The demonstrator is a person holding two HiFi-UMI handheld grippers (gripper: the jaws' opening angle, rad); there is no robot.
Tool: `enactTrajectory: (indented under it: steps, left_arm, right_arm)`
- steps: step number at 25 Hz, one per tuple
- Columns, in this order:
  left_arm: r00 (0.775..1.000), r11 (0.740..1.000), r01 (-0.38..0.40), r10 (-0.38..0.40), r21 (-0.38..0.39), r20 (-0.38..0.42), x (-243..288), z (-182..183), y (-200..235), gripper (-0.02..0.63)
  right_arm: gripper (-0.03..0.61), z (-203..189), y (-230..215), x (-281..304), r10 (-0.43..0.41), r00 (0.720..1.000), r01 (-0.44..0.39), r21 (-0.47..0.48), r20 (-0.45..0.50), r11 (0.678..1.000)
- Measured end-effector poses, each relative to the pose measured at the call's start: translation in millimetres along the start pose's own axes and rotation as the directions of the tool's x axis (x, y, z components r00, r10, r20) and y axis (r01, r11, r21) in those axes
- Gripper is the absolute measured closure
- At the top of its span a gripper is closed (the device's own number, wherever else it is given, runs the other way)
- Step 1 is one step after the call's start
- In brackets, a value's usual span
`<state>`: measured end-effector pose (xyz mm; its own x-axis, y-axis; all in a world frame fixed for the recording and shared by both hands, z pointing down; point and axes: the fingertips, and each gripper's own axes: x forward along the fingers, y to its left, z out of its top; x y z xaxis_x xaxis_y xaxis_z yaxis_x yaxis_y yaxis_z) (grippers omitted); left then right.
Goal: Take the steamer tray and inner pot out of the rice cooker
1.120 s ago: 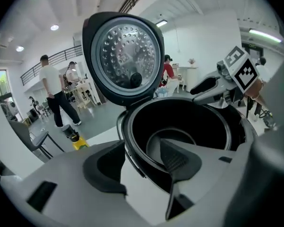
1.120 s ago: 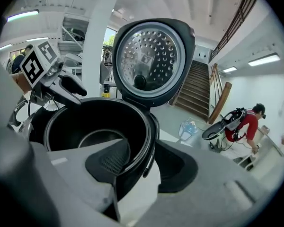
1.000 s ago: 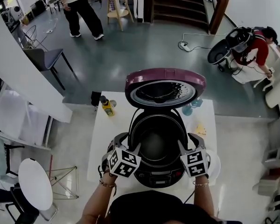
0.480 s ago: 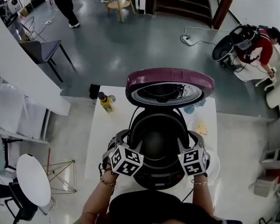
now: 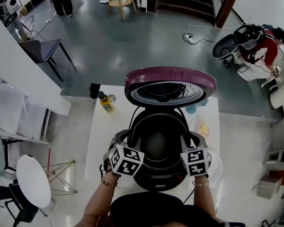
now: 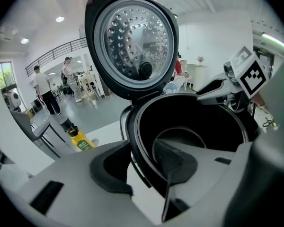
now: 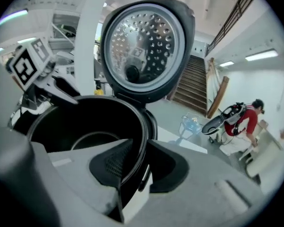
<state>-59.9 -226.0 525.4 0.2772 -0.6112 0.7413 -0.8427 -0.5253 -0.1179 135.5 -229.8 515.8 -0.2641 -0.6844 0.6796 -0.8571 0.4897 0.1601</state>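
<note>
Tongs in both hands were set at the rice cooker [image 5: 161, 178] in the head view, with the left tongs [image 5: 128, 144] at the left edge of the black inner pot [image 5: 158, 145] and the right tongs [image 5: 189, 143] at its right edge. The pot sat inside the cooker on the white table [image 5: 104, 136], and the maroon lid [image 5: 170, 82] stood open behind it. In the left gripper view, the left tongs [image 6: 141, 148] straddled the pot's rim, one pad [image 6: 175, 160] against the inside wall and the other outside. Their jaws had just been closing and were clamped on the rim. A yellow bottle [image 6: 80, 141] stood on the table beyond. In the right gripper view, the right tongs [image 7: 139, 145] held the opposite rim in the same way, with the inner pad [image 7: 111, 167] flat on the wall. Those jaws had also just been closing and gripped the pot. The lid's perforated plate [image 7: 142, 46] rose above.
</note>
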Motion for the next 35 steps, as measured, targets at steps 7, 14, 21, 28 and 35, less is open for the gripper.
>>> enactTrajectory:
  steps: [7,14,21,28,35]
  left_arm:
    - [0.999,0.991,0.052,-0.051,-0.125,0.011,-3.7,1.4,6.6,0.502]
    - [0.989,0.949,0.148,-0.144,-0.277,0.036,-5.8,-0.2,9.6,0.506]
    - [0.969,0.908,0.247,-0.238,-0.337,0.069,-10.8,-1.3,7.8,0.496]
    - [0.937,0.878,0.337,-0.348,-0.341,0.029,-17.4,-1.5,-2.9,0.537]
    - [0.949,0.865,0.303,-0.311,-0.4,0.046,-29.3,2.5,0.9,0.552]
  right_arm:
    - [0.499,10.9,-3.4,-11.4,0.028,0.994,-0.033,0.052,0.106,0.998]
    - [0.501,18.3,-4.2,-17.9,0.032,0.987,-0.044,0.072,0.155,0.996]
    - [0.515,26.6,-7.7,-18.8,0.104,0.974,-0.141,0.18,0.202,0.974]
    - [0.534,37.1,-10.9,-19.3,0.165,0.951,-0.243,0.305,0.26,0.921]
    - [0.54,51.1,-10.4,-28.0,0.217,0.921,-0.328,0.345,0.324,0.879]
